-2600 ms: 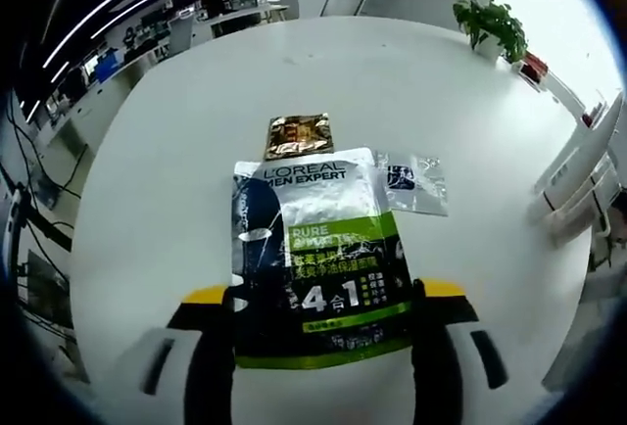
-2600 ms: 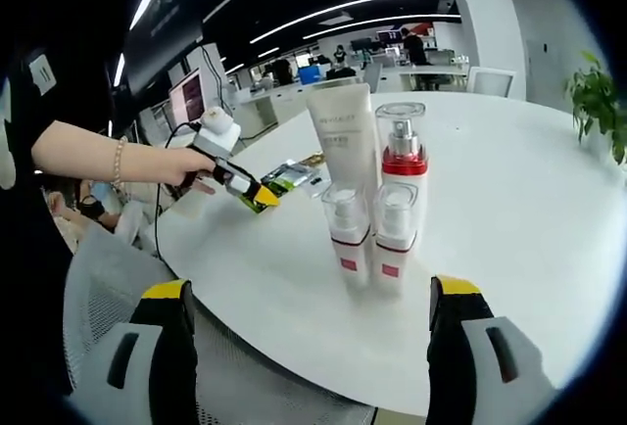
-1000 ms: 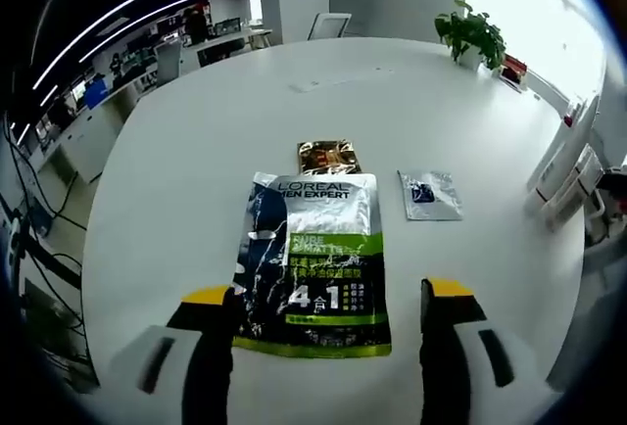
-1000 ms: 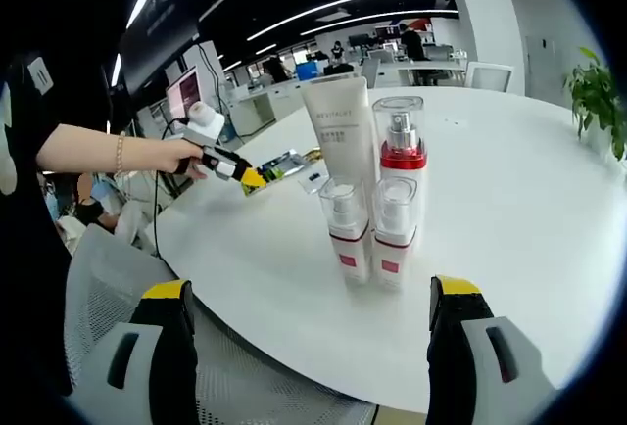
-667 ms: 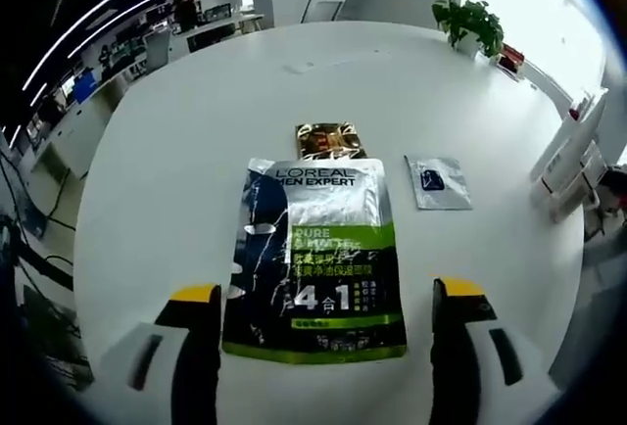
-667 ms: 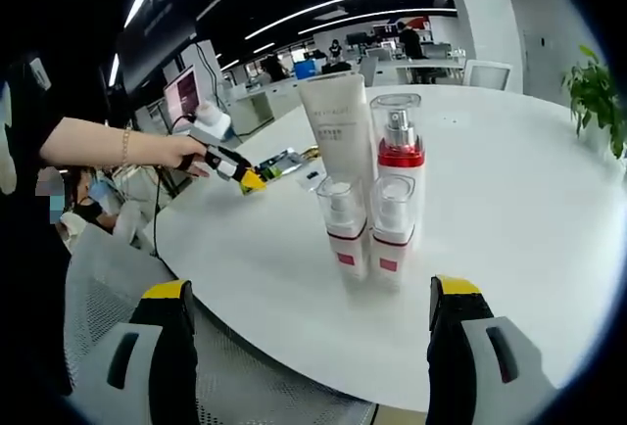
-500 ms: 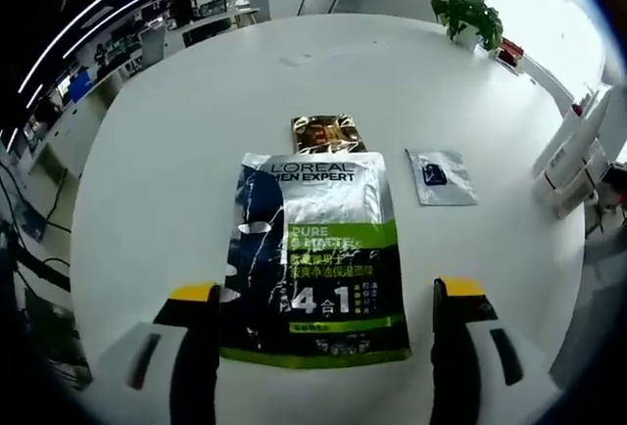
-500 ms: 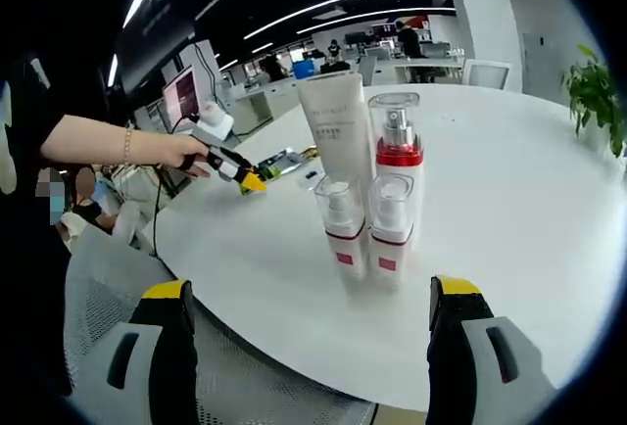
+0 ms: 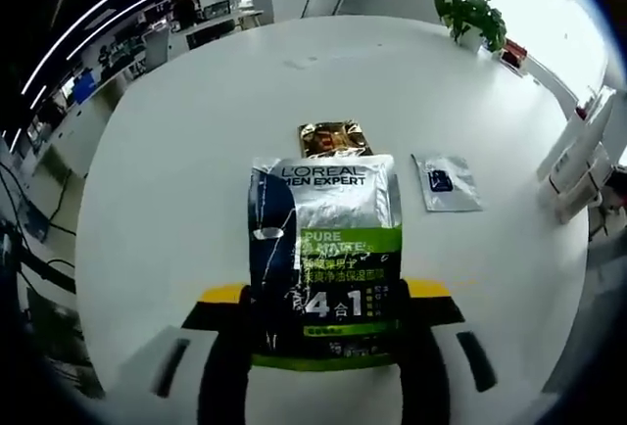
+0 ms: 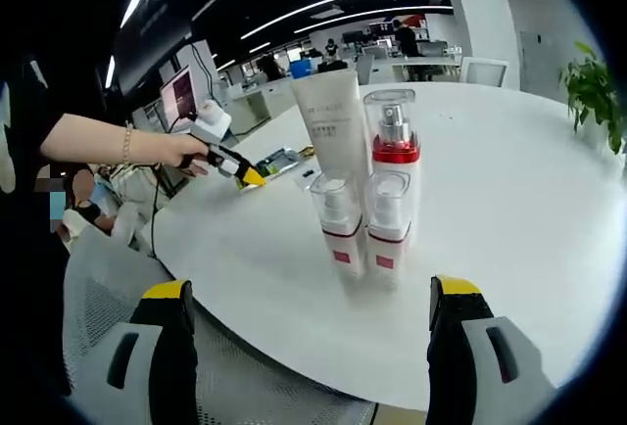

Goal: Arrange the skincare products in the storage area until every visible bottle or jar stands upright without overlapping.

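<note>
Skincare bottles stand in a tight upright cluster on the round white table (image 10: 509,210): in your right gripper view a tall white tube (image 10: 328,126) and a tall pump bottle with a red collar (image 10: 392,146) stand at the back, with two short pump bottles (image 10: 330,224) (image 10: 385,224) just in front, all with their long axes vertical and caps pointing up. Your right gripper (image 10: 306,361) hangs off the near edge of the table, jaws spread wide with nothing between them, well apart from the cluster.

In your left gripper view a flat sachet (image 9: 325,249) lies with its long axis running away from you, printed top edge at the far end. Your left gripper (image 9: 323,322) has its jaws drawn in against both sides of the sachet's near end, gripping it. Just beyond the sachet lies a small gold packet (image 9: 334,138), and to its right a small silver packet (image 9: 447,182).

From the right gripper view, your left hand (image 10: 181,151) reaches out level over the far-left side of the table, arm extended.
</note>
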{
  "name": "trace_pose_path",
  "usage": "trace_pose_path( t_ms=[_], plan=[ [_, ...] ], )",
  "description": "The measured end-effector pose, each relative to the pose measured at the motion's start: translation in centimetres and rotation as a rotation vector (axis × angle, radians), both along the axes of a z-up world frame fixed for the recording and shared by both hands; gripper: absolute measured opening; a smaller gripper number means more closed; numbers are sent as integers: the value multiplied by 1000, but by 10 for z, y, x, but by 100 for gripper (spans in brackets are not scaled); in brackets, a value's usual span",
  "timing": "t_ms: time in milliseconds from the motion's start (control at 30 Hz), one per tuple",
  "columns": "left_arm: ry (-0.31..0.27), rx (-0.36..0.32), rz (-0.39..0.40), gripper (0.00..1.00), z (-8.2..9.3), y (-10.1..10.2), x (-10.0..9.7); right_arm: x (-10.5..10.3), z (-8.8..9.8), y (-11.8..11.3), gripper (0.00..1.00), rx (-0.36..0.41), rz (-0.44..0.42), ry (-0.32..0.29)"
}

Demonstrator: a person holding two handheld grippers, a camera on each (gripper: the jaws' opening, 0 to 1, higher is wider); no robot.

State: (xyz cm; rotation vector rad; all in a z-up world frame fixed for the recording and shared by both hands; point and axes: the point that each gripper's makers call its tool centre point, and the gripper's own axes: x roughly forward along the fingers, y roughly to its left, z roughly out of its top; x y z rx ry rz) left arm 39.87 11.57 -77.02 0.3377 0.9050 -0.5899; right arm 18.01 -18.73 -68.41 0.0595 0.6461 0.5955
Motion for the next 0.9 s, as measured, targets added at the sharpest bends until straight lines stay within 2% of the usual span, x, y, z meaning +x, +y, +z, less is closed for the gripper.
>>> trace_pose_path(
  t_ms=[67, 367, 400, 433, 467, 500, 533, 667, 733, 900],
  plan=[
    [2, -6, 17, 57, 0, 1, -1, 0, 0, -1, 100, 2, -2, 0],
    [-10, -12, 6, 53, 7, -6, -8, 1, 1, -1, 100, 2, -5, -3],
    [-22, -15, -5, 47, 8, -8, -8, 1, 1, -1, 100, 3, -4, -3],
    [-46, -11, -25, 26, 9, -11, -10, 0, 1, -1, 100, 2, -4, -4],
    [-95, 19, -23, 23, 11, -7, -5, 0, 1, 0, 100, 1, -2, -4],
    [-59, -27, 30, 23, 9, -16, -10, 0, 2, 0, 100, 4, -3, -6],
    [-66, -39, 28, 23, 9, -17, -10, 1, 2, 0, 100, 4, -6, -7],
    [-60, -26, 14, 22, 8, -14, -7, 1, 2, -2, 100, 6, -8, -9],
    [-54, -33, 37, 21, 9, -14, -10, 2, 2, -1, 100, 6, -8, -12],
    [-55, -41, 25, 17, 13, -15, -17, 2, 3, -1, 100, 18, -8, -18]
  ],
)
